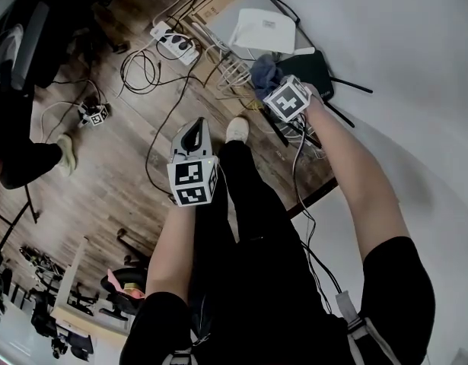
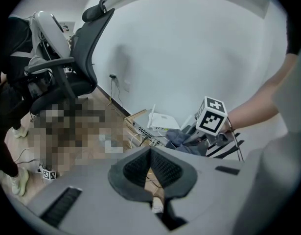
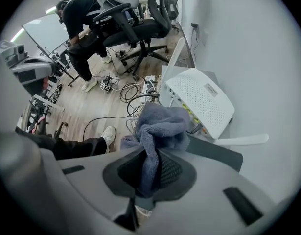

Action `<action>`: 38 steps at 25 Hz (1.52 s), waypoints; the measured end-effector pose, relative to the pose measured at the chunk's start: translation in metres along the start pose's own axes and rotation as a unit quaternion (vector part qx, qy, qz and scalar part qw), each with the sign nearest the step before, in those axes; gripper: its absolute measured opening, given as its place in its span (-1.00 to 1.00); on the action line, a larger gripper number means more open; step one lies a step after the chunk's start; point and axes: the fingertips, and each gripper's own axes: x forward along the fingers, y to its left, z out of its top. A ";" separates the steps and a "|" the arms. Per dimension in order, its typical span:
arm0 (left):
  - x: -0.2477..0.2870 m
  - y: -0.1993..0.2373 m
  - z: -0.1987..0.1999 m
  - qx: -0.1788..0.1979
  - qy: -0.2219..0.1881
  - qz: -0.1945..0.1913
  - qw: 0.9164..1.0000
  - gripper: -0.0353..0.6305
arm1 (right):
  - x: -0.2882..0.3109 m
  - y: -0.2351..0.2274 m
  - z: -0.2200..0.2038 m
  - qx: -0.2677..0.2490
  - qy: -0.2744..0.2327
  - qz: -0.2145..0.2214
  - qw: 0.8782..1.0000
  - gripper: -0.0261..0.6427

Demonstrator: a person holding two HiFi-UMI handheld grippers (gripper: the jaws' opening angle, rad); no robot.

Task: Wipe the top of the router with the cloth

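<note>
1. Against the wall, at the edge of the wooden floor (image 1: 119,166), a white router (image 3: 201,101) lies propped at a tilt. Its perforated top faces up and its port edge faces the right gripper (image 3: 151,173).
2. In the right gripper view the router's long axis runs from upper left to lower right. One white antenna (image 3: 172,58) stands up at its far end and another (image 3: 243,141) lies flat by its near corner.
3. A black router (image 1: 319,68) lies just beside it, nearer the person, with its thin antennas pointing away to the right.
4. The right gripper's jaws pinch a grey-blue cloth (image 3: 160,124). A narrow fold runs down between the pads, and the bunched bulk sits ahead of the fingertips.
5. The cloth hangs just short of the white router's port edge and over the black router's near end. I cannot tell whether it touches either one.
6. The left gripper (image 2: 151,166) is held well back above the floor. Its jaws are pressed together with nothing between them, and they point toward the routers.
7. Cables (image 1: 142,71) and a power strip (image 1: 176,44) lie on the floor to the left of the routers.
</note>
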 end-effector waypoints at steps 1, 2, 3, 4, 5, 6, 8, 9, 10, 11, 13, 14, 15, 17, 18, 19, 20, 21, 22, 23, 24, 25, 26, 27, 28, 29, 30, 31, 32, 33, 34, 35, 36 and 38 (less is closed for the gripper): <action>0.001 0.000 -0.002 -0.002 0.001 0.001 1.000 -0.91 | 0.000 -0.003 -0.001 0.004 0.000 0.001 1.000 -0.85; 0.002 0.001 -0.003 -0.004 0.002 0.003 1.000 -0.91 | 0.000 -0.007 -0.002 0.008 0.000 0.000 1.000 -0.85; 0.003 0.002 -0.004 -0.007 0.002 0.005 1.000 -0.91 | -0.001 -0.012 -0.004 0.011 0.001 -0.002 1.000 -0.85; 0.005 0.003 -0.004 -0.009 0.003 0.007 1.000 -0.91 | -0.001 -0.019 -0.007 0.015 0.002 -0.006 1.000 -0.85; 0.007 0.004 -0.004 -0.011 0.004 0.008 1.000 -0.91 | -0.002 -0.027 -0.010 0.019 0.005 -0.012 1.000 -0.85; 0.009 0.004 -0.003 -0.013 0.004 0.009 1.000 -0.91 | -0.004 -0.036 -0.013 0.024 0.007 -0.020 0.999 -0.85; 0.014 0.005 0.000 -0.014 0.003 0.009 1.000 -0.91 | -0.007 -0.055 -0.021 0.038 0.015 -0.035 0.999 -0.85; 0.015 0.005 0.002 -0.014 0.002 0.010 1.000 -0.91 | -0.008 -0.064 -0.026 0.046 0.020 -0.040 0.998 -0.85; 0.016 0.005 0.005 -0.013 0.002 0.009 1.000 -0.91 | -0.007 -0.073 -0.032 0.052 0.028 -0.046 0.997 -0.85; 0.017 0.005 0.007 -0.013 0.001 0.009 1.000 -0.91 | -0.008 -0.084 -0.038 0.054 0.036 -0.055 0.996 -0.85; 0.020 0.005 0.011 -0.011 -0.001 0.009 1.000 -0.91 | -0.011 -0.104 -0.046 0.048 0.053 -0.074 0.995 -0.85; 0.021 0.005 0.013 -0.010 -0.001 0.009 1.000 -0.91 | -0.012 -0.112 -0.049 0.039 0.061 -0.083 0.994 -0.85; 0.021 0.004 0.014 -0.009 -0.001 0.009 1.000 -0.91 | -0.013 -0.120 -0.052 0.028 0.070 -0.090 0.993 -0.85; 0.023 0.004 0.015 -0.008 0.000 0.008 1.000 -0.91 | -0.013 -0.133 -0.059 0.002 0.087 -0.103 0.991 -0.85; 0.024 0.004 0.015 -0.008 0.001 0.008 1.000 -0.91 | -0.014 -0.139 -0.062 -0.010 0.095 -0.110 0.989 -0.85; 0.025 0.004 0.014 -0.007 0.002 0.008 1.000 -0.91 | -0.014 -0.144 -0.064 -0.020 0.101 -0.117 0.988 -0.85; 0.026 0.003 0.013 -0.007 0.004 0.008 1.000 -0.91 | -0.014 -0.149 -0.066 -0.029 0.105 -0.122 0.986 -0.85; 0.027 0.003 0.011 -0.007 0.006 0.008 1.000 -0.91 | -0.014 -0.153 -0.067 -0.038 0.107 -0.127 0.985 -0.85; 0.028 0.003 0.008 -0.006 0.008 0.008 1.000 -0.91 | -0.013 -0.156 -0.069 -0.049 0.108 -0.132 0.984 -0.85; 0.028 0.003 0.006 -0.005 0.010 0.008 1.000 -0.91 | -0.013 -0.159 -0.070 -0.059 0.109 -0.137 0.983 -0.85; 0.028 0.002 0.005 -0.005 0.012 0.008 1.000 -0.91 | -0.012 -0.162 -0.072 -0.068 0.110 -0.142 0.981 -0.85; 0.028 0.002 0.004 -0.005 0.013 0.007 1.000 -0.91 | -0.013 -0.164 -0.073 -0.072 0.111 -0.145 0.980 -0.85; 0.027 0.002 0.003 -0.005 0.014 0.006 1.000 -0.91 | -0.013 -0.166 -0.075 -0.071 0.112 -0.147 0.980 -0.85; 0.027 0.002 0.002 -0.005 0.015 0.005 1.000 -0.91 | -0.014 -0.165 -0.075 -0.067 0.112 -0.146 0.981 -0.85; 0.026 0.002 0.001 -0.005 0.016 0.005 1.000 -0.91 | -0.015 -0.164 -0.076 -0.064 0.113 -0.144 0.981 -0.85; 0.026 0.002 0.000 -0.005 0.017 0.004 1.000 -0.91 | -0.015 -0.162 -0.078 -0.064 0.117 -0.142 0.981 -0.85; 0.026 0.002 0.000 -0.004 0.016 0.004 1.000 -0.91 | -0.015 -0.160 -0.081 -0.065 0.124 -0.137 0.981 -0.85; 0.026 0.003 0.000 -0.004 0.016 0.003 1.000 -0.91 | -0.015 -0.156 -0.085 -0.067 0.135 -0.129 0.980 -0.85; 0.026 0.003 0.000 -0.004 0.015 0.003 1.000 -0.91 | -0.014 -0.153 -0.091 -0.069 0.149 -0.119 0.979 -0.85; 0.026 0.004 0.001 -0.003 0.013 0.002 1.000 -0.91 | -0.013 -0.149 -0.098 -0.072 0.165 -0.107 0.978 -0.85; 0.026 0.004 0.001 -0.003 0.012 0.002 1.000 -0.91 | -0.013 -0.144 -0.106 -0.074 0.182 -0.093 0.976 -0.85; 0.026 0.004 0.001 -0.002 0.011 0.002 1.000 -0.91 | -0.012 -0.139 -0.114 -0.077 0.202 -0.078 0.973 -0.85; 0.026 0.005 0.001 -0.002 0.010 0.002 1.000 -0.91 | -0.012 -0.133 -0.125 -0.079 0.224 -0.060 0.970 -0.85; 0.023 0.005 0.001 -0.003 0.008 0.002 1.000 -0.91 | -0.012 -0.119 -0.143 -0.084 0.262 -0.029 0.961 -0.85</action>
